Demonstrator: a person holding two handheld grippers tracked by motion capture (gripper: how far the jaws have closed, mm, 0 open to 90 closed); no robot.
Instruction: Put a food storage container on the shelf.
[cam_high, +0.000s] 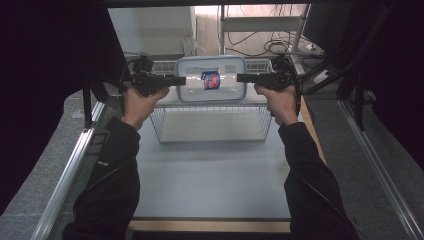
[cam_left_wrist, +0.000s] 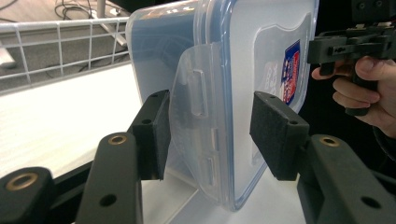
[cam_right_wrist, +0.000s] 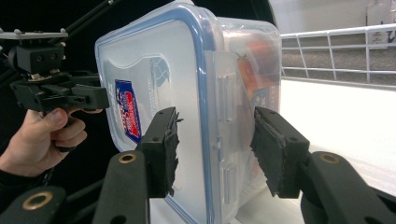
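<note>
Holding a clear lidded container (cam_high: 210, 80) between them, the left tool (cam_high: 176, 80) and the right tool (cam_high: 245, 78) each take one short end of the box, which hangs level over the far part of a white wire basket (cam_high: 212, 124) on the pale desk (cam_high: 210, 180). In the left gripper view the tool's two black jaws straddle the container (cam_left_wrist: 219, 93) at its side latch, one pad against the lid face and the other against the body wall, so I judge it gripping; the inner pad (cam_left_wrist: 156, 133) looks pressed to the plastic, while contact at the outer pad (cam_left_wrist: 275, 135) is harder to confirm. The right gripper view shows the same arrangement at the other end of the container (cam_right_wrist: 187, 93), with the jaws closed about half way on the blue-edged lid and the wall beside the latch. A red and blue label (cam_high: 210, 79) sits on the lid, and something red and orange shows through the wall, so the box seems to have contents and its lid seems snapped on. As to progress, the pick-up looks done: the box is lifted and carried by both tools. What is left, by my reading, is to lower it into the basket or onto the desk, let it settle flat, then open both tools and draw them away.
</note>
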